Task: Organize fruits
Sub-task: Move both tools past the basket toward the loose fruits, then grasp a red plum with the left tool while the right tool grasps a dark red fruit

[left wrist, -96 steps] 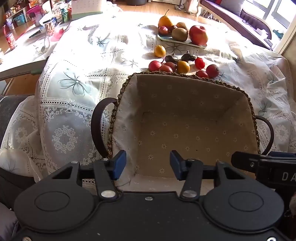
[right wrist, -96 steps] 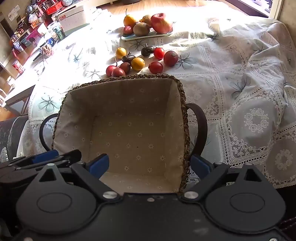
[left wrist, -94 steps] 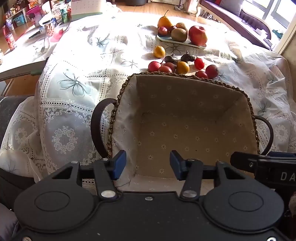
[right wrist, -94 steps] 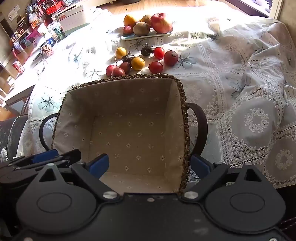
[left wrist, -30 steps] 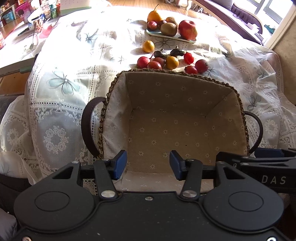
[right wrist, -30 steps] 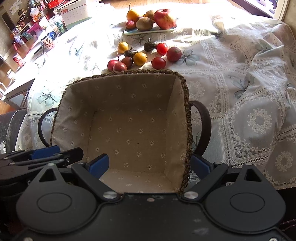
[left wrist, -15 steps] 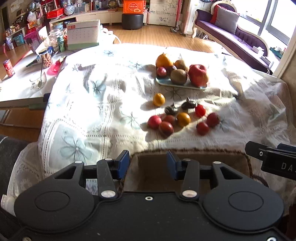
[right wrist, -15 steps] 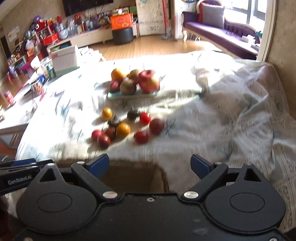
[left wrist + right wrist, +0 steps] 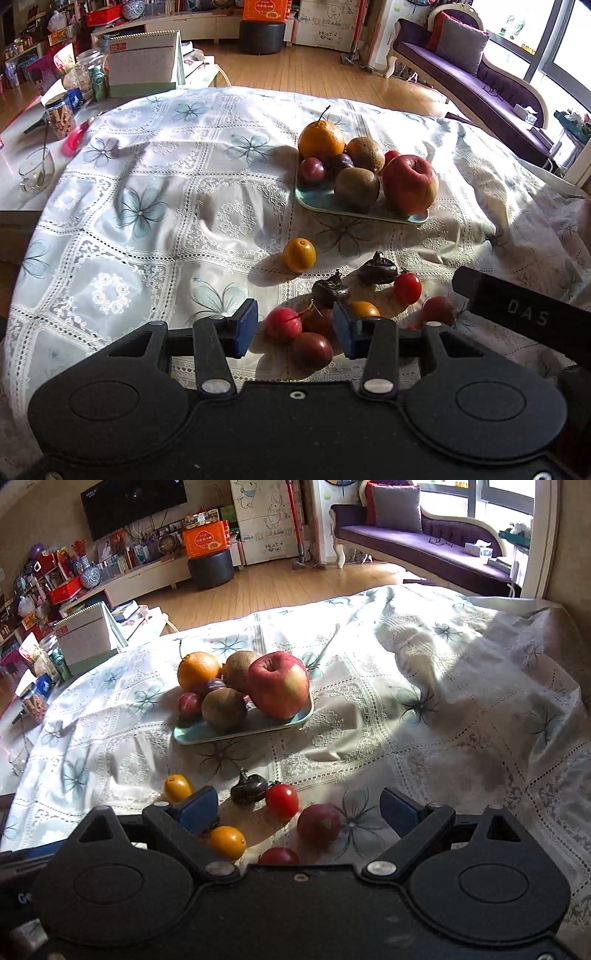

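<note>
Small loose fruits lie on the lace tablecloth [image 9: 155, 236]. My left gripper [image 9: 293, 328] is open just above a pink radish [image 9: 282, 325] and a dark red plum [image 9: 312, 350], with a small orange [image 9: 299, 254] farther off. My right gripper [image 9: 299, 812] is open wide over a red tomato [image 9: 282, 800], a red radish [image 9: 318, 825] and a dark water chestnut [image 9: 249, 787]. A small orange [image 9: 226, 842] sits by its left finger. Behind them a pale green plate [image 9: 321, 194] carries a large apple [image 9: 410, 184], an orange [image 9: 320, 139], kiwis and plums. The basket is out of view.
At the table's far left stand a desk calendar [image 9: 142, 66], jars [image 9: 61, 114] and a glass cup [image 9: 35, 171]. The right gripper's black finger [image 9: 524, 314] crosses the right of the left wrist view. Beyond the table are a wooden floor and a purple sofa [image 9: 424, 542].
Both grippers have moved forward from over the empty basket to the loose fruits, and the basket has dropped out of view. Both jaws stay open.
</note>
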A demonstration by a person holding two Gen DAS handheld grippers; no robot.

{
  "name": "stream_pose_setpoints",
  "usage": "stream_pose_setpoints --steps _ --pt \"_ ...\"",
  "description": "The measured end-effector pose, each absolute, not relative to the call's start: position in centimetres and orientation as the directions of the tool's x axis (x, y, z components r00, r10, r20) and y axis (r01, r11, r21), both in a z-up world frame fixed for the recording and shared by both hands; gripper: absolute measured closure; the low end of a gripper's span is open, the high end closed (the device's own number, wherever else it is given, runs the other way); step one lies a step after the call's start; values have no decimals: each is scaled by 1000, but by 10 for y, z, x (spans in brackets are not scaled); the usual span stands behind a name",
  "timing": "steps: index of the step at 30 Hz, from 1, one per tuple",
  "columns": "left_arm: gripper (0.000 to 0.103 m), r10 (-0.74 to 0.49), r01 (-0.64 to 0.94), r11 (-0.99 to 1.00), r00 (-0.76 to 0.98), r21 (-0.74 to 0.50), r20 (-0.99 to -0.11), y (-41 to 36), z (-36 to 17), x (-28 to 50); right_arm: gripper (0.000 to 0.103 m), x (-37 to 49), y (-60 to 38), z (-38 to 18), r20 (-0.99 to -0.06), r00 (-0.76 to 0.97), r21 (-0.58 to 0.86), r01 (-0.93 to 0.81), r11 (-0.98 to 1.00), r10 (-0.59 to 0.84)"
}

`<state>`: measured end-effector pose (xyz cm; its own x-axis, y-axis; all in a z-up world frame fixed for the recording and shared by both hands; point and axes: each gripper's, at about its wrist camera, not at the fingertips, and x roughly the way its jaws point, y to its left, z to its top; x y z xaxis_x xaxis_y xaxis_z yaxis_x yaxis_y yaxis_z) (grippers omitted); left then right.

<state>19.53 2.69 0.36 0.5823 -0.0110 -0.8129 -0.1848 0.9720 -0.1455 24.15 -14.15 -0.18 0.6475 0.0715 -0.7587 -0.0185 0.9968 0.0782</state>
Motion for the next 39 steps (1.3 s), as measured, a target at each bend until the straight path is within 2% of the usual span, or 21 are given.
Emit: stream_pose_setpoints --steps 2,7,10,13,16,19,22,27,39 --pt "52 -1 -187 973 588 -137 -809 25 -7 203 5 248 -136 -14 -758 650 41 -19 999 43" --pt "52 14 -197 972 584 -125 -811 26 -33 214 6 264 -142 -35 -796 604 58 0 998 46" --pt "52 -1 -191 972 588 -140 -809 28 -42 215 6 270 -154 -40 -809 583 115 25 993 79" --pt "52 55 -194 978 600 -79 -798 26 -48 212 8 273 -160 -47 -825 554 156 25 987 116" --pt "52 15 -171 979 604 -111 -797 28 -48 212 14 275 -161 -50 -829 544 174 27 984 132" --pt "52 8 -173 978 583 -114 -812 30 -55 216 26 276 -157 -53 -841 526 161 15 987 130" --pt "52 -52 -185 966 542 -179 -839 38 -63 223 32 280 -151 -57 -856 507 122 4 993 103" --pt "52 -118 -217 941 508 -259 -853 50 -71 225 33 283 -151 -60 -871 484 107 15 994 86" --pt "52 -89 -227 949 473 -218 -877 46 -75 231 36 300 -159 -78 -926 366 124 64 990 92"
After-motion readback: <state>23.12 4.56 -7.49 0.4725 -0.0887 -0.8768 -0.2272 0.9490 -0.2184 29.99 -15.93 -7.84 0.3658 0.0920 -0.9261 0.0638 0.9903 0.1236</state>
